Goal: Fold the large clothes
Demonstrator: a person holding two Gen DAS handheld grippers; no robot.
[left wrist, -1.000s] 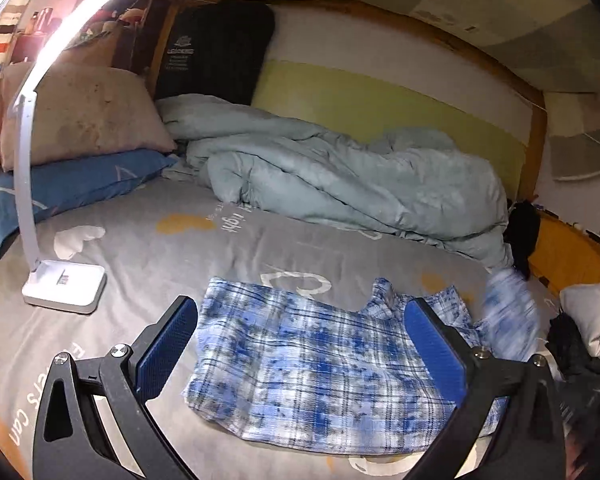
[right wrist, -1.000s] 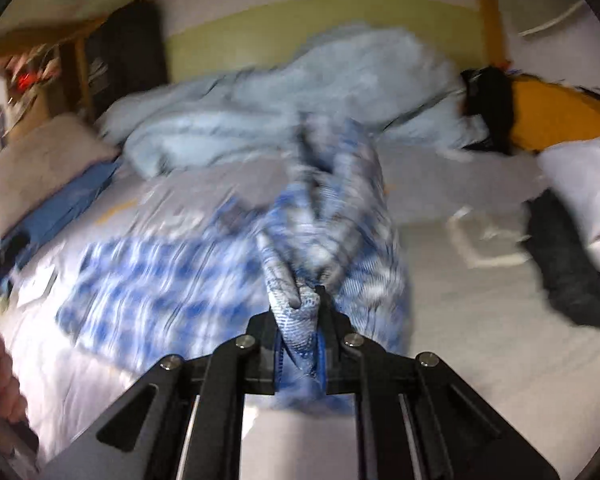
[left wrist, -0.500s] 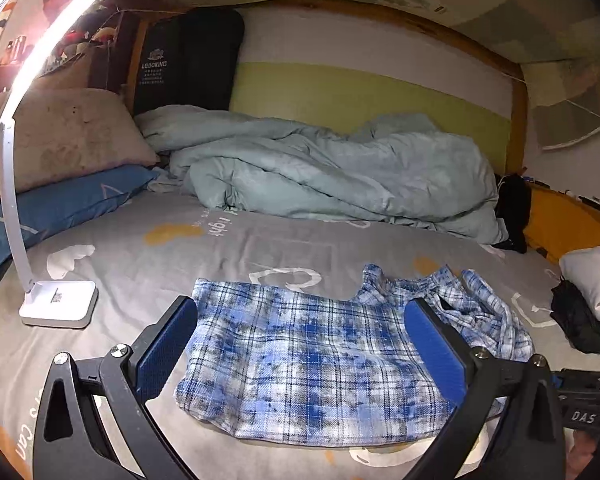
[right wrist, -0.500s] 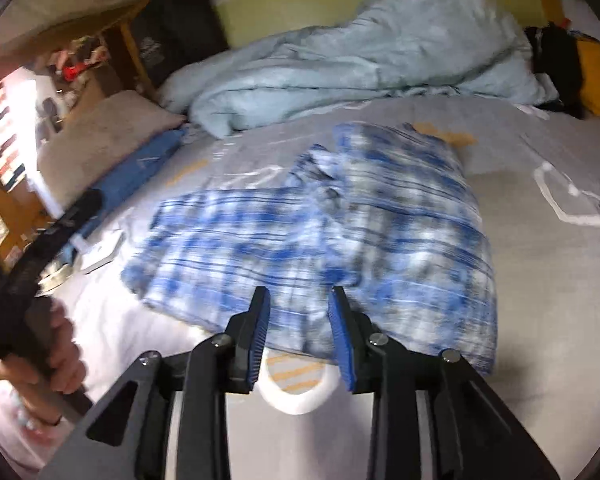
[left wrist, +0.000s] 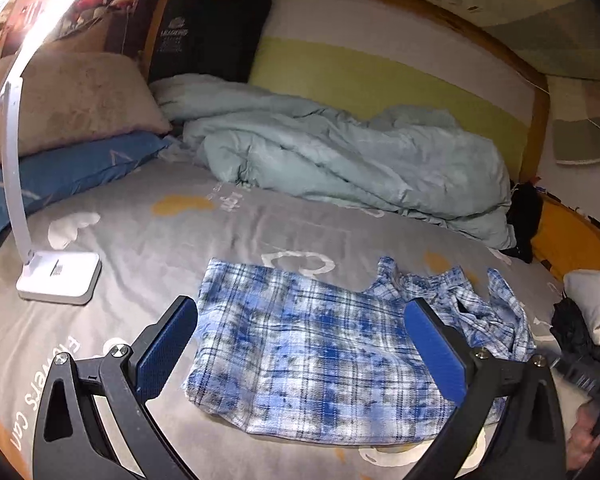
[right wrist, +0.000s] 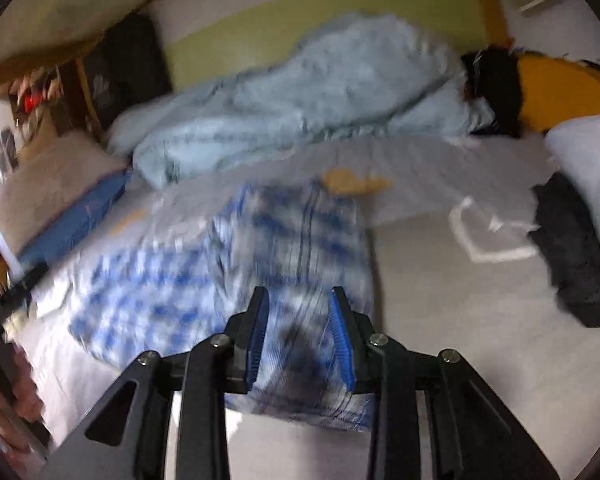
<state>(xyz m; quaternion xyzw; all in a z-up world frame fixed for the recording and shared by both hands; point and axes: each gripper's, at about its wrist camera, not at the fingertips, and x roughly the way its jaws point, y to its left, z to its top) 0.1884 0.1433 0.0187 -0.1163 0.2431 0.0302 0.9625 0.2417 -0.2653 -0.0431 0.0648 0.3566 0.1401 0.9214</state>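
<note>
A blue and white plaid shirt (left wrist: pixel 312 352) lies on the grey bed sheet (left wrist: pixel 172 248), its left part flat and its collar and sleeve bunched at the right. My left gripper (left wrist: pixel 300 308) hovers over its near edge, jaws wide open and holding nothing. In the blurred right wrist view the shirt (right wrist: pixel 292 232) lies folded over itself, and my right gripper (right wrist: pixel 298 294) stands above its near end. Its blue pads are apart and do not press on the cloth.
A white desk lamp (left wrist: pixel 56 276) stands on the bed at the left beside two stacked pillows (left wrist: pixel 72 96). A pale blue duvet (left wrist: pixel 340 160) is heaped along the far wall. Folded white and dark clothes (right wrist: pixel 572 252) lie at the right. A hand (right wrist: pixel 24 396) shows at lower left.
The right gripper was shut on a lifted fold of the shirt; its jaws have parted and the fold now lies on the bed. The left gripper has stayed open over the shirt.
</note>
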